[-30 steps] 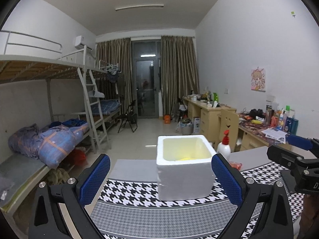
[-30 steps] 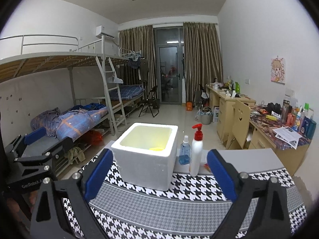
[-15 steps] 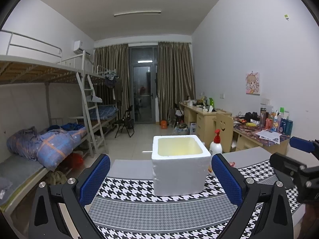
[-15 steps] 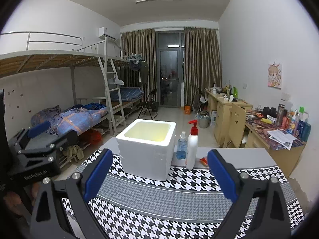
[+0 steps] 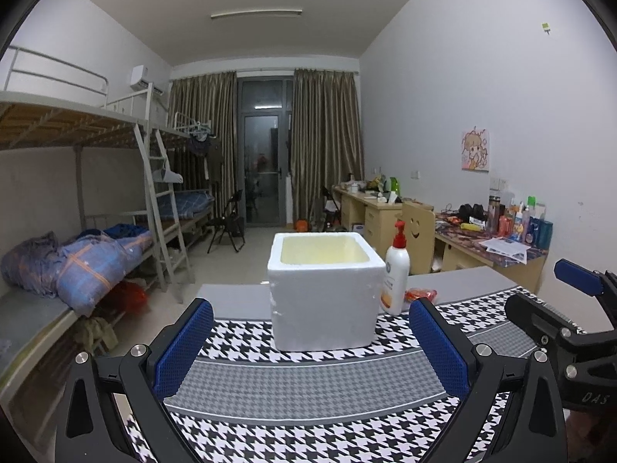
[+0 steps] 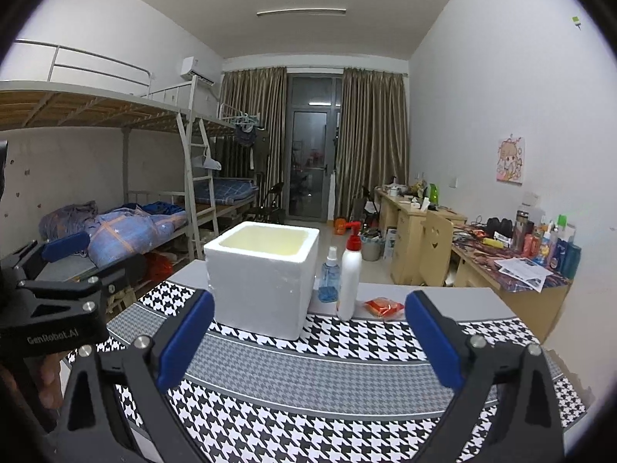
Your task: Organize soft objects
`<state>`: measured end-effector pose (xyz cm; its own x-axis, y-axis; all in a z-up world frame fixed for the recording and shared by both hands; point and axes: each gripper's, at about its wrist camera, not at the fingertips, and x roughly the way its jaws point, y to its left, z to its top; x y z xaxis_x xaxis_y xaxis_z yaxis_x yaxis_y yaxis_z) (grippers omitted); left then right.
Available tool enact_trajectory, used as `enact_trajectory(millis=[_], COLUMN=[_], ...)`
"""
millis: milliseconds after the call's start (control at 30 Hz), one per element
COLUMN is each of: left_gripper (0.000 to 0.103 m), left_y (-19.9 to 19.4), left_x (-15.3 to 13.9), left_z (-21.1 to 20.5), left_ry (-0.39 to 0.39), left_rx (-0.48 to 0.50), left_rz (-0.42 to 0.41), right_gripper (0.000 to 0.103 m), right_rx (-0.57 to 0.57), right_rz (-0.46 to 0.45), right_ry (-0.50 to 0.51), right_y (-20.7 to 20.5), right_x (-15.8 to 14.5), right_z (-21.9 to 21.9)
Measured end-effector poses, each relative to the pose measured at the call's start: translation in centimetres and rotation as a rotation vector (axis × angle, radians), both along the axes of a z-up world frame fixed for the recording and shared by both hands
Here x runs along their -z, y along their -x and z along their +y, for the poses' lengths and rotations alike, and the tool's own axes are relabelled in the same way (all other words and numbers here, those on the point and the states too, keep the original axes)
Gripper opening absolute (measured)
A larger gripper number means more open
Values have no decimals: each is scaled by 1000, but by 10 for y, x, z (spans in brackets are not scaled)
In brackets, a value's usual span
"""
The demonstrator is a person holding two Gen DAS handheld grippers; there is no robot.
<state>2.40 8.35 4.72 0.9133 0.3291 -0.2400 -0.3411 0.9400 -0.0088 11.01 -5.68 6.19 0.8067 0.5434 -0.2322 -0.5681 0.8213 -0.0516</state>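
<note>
Left wrist view: the left gripper (image 5: 310, 343) hovers over the houndstooth-clothed desk (image 5: 308, 378), blue-padded fingers (image 5: 184, 343) spread wide and empty, aimed at the open white foam box (image 5: 323, 289), which is likely the bin for soft items. A white pump bottle with a red top (image 5: 396, 274) stands just beside the box, and a small red-orange soft packet (image 5: 422, 293) lies behind it.

Right wrist view: the right gripper (image 6: 308, 343) is equally wide apart and holds nothing. The packet (image 6: 385, 306) sits near a blue spray bottle (image 6: 329, 281), still outside the box (image 6: 262, 277).
</note>
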Motion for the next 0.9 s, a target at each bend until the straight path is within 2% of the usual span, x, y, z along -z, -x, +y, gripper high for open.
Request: enact_trajectory(millis=[167, 700, 900], left_gripper=[102, 102, 102], left_y=[4, -2, -4], left_x=[11, 36, 45], left_z=[-2, -3, -4], left_ry=[-5, 4, 7], left_rx=[-15, -7, 1], left_rz=[-24, 11, 24], right_gripper=[101, 101, 101], right_rx=[20, 12, 29], right_rz=[10, 57, 40], right_ry=[-17, -8, 3], right_y=[-4, -11, -7], right_x=[9, 32, 39], right_z=[-6, -10, -12])
